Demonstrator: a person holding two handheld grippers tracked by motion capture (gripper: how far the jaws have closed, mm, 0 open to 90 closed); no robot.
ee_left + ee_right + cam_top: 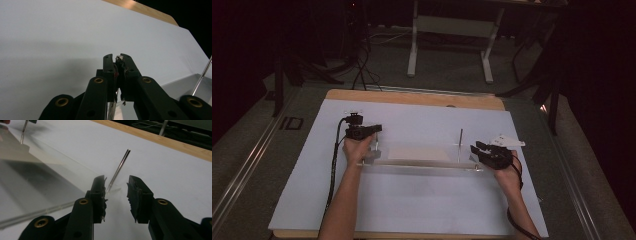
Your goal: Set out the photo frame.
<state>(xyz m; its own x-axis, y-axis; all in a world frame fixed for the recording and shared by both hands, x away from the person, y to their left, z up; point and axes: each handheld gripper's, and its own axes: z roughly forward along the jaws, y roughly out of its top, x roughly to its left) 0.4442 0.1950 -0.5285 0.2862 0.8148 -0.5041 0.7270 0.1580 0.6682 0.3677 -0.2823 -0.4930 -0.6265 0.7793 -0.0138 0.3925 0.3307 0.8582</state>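
Left claw [118,60] is clamped on a thin metal rod's tip at the clear acrylic stand's [422,162] left end; right claw [116,186] gapes empty beside its right rod [119,168]. Acrylic looks stiff, slick, scratch-prone: grip rods.

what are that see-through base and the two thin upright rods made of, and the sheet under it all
The base looks like clear acrylic: the white sheet shows through it and its edges catch light. The right rod and the left rod look like bare metal, thin, grey and shiny; steel is a guess. The sheet looks matte white, paper or plastic, over a table with a wood-look edge.
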